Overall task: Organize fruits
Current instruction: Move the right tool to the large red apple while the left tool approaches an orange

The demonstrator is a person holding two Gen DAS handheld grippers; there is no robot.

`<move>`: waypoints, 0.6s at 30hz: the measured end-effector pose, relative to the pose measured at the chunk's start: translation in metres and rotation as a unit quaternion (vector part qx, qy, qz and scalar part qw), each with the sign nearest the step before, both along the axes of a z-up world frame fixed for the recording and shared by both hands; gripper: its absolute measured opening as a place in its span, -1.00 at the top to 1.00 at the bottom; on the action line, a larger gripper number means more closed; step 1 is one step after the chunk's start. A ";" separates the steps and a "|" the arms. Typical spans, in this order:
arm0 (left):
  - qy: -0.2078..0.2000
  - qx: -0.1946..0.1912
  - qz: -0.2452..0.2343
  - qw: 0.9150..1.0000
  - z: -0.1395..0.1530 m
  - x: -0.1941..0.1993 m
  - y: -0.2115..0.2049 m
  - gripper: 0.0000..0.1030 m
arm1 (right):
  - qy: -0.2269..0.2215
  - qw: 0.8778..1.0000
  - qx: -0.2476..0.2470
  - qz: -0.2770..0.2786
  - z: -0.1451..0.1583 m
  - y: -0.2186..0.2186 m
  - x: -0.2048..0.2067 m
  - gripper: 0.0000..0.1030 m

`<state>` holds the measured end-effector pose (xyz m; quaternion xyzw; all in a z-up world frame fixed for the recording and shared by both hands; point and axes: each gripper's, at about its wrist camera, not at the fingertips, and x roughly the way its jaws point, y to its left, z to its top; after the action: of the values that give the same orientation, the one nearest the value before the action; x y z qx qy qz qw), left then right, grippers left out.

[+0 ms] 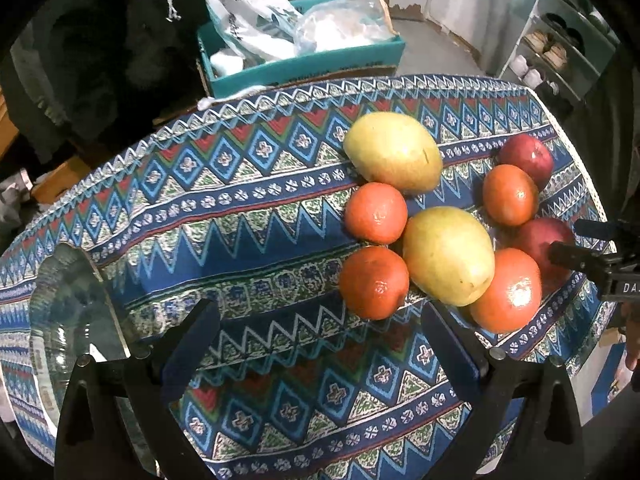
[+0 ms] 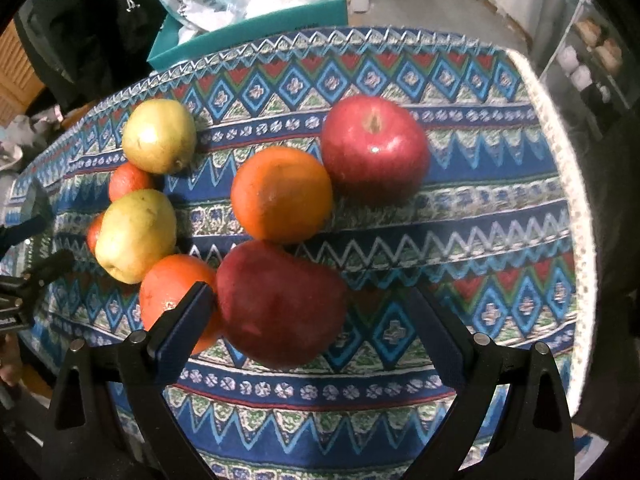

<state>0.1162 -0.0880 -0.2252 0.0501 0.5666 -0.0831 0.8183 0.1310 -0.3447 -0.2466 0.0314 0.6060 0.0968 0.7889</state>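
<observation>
- Patterned tablecloth [image 2: 460, 240] carries the fruit cluster.
- Near red apple [image 2: 280, 304] lies touching the orange [image 2: 282, 199], inside the right gripper [image 2: 316, 320], jaws spread wide.
- Left gripper [image 1: 320, 344] gapes, empty.
- Likely firm, waxy, slippery: clamp its widest middle.

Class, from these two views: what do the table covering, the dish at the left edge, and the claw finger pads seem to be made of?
Table covering: woven, printed cloth, matte; it drapes over the edge.
Dish: clear glass or perhaps plastic, glossy; the pattern shows through it.
Right claw finger pads: dark blue, matte, probably rubber or foam.
</observation>
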 end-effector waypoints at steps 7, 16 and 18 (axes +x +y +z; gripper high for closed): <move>0.012 -0.005 -0.011 1.000 -0.015 0.008 -0.006 -0.98 | 0.037 0.998 0.056 -0.021 -0.023 -0.006 0.008 -0.79; 0.018 0.004 -0.034 0.999 -0.032 0.016 -0.016 -0.98 | 0.052 0.995 0.076 -0.023 -0.022 -0.011 0.008 -0.49; 0.016 0.010 -0.038 0.999 -0.036 0.017 -0.017 -0.98 | 0.040 0.999 0.033 -0.014 -0.019 -0.007 0.009 -0.49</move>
<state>0.1332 -0.1054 -0.2610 0.0790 0.5782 -0.1092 0.8047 0.1396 -0.3519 -0.2654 0.0696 0.6329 0.1045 0.7640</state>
